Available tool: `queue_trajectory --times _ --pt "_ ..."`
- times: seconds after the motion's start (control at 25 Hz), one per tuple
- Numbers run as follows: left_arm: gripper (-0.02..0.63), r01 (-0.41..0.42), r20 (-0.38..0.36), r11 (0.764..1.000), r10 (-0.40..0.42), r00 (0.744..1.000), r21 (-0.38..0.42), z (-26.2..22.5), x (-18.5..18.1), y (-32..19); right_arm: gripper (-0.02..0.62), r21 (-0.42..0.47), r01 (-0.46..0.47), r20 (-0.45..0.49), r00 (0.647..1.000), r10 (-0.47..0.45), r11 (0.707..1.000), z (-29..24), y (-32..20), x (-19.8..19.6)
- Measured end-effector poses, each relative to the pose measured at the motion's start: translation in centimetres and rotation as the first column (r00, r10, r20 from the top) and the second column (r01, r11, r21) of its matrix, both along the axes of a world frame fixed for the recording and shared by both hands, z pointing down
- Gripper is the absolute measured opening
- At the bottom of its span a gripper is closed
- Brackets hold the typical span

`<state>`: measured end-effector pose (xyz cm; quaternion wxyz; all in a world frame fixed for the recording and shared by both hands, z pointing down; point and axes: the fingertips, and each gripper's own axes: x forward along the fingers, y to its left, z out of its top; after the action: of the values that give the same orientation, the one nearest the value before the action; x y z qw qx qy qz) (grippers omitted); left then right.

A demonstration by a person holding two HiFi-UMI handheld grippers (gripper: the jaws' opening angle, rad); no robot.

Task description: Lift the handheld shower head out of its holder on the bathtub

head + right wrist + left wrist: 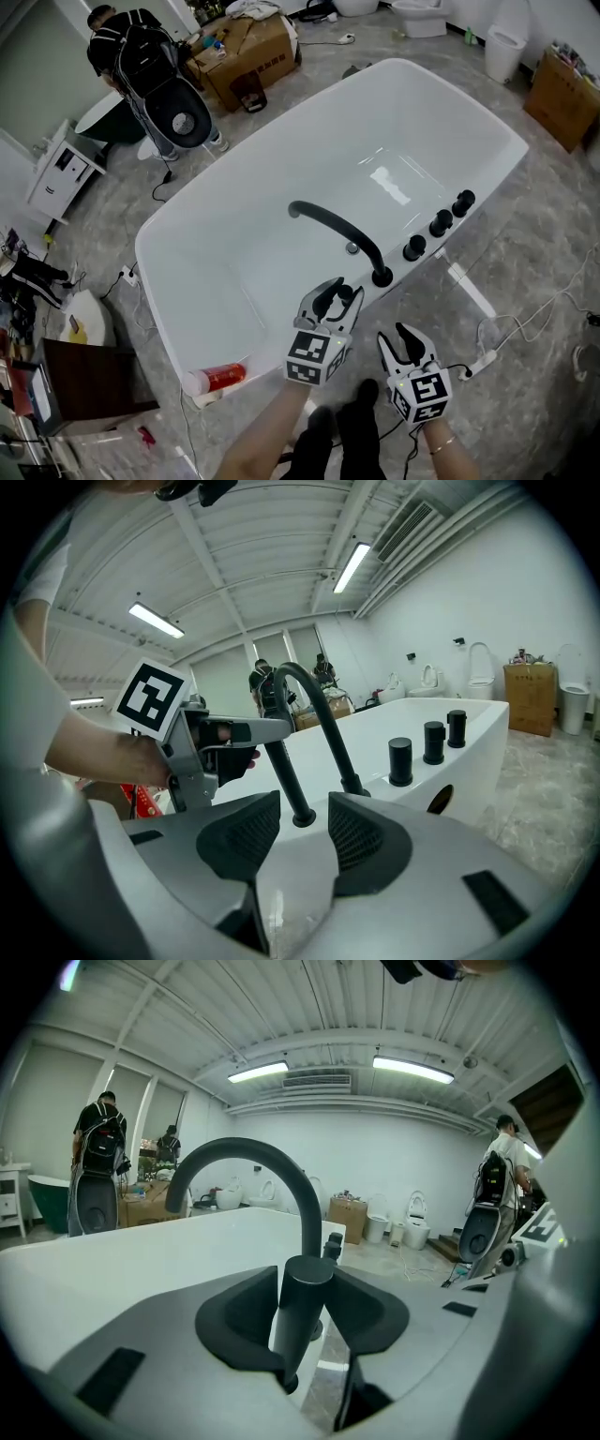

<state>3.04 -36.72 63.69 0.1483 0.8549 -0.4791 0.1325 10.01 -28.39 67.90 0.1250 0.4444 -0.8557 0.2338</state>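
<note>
- While my right gripper [395, 337] hangs beside it, jaws apart and empty, my left gripper [339, 295] is clamped on the shower head [305, 1307].
- Shower head stands upright, seated in its holder [302, 817] on the bathtub [281, 169] rim.
- Grasp looks made; next I'd lift straight up, clear of the faucet [333, 225].

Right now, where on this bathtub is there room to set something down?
Free: the floor of the white bathtub, its far rim, and the near rim beside the red bottle. Crowded: the near rim around the black curved spout, black stick-shaped shower head and three black round knobs.
</note>
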Motion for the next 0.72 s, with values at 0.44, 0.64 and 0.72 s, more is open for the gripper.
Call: queue_trajectory --times 0.44,0.64,0.72 --pt "0.157 -0.075 0.075 0.997 0.073 0.995 0.015 0.4 0.3 -0.1 0.167 -0.016 0.057 -0.027 0.998 -0.058 0.998 2.4 -1.7 -1.5" --pt "0.156 -0.084 0.087 0.996 0.083 0.993 0.012 0.7 0.3 0.0 0.173 -0.013 0.107 -0.049 0.993 -0.108 0.994 3.2 -2.0 -3.0" --pt "0.156 -0.092 0.087 0.996 0.091 0.992 0.009 0.8 0.4 0.0 0.181 -0.01 0.13 -0.06 0.99 -0.13 0.991 3.5 -2.1 -3.6"
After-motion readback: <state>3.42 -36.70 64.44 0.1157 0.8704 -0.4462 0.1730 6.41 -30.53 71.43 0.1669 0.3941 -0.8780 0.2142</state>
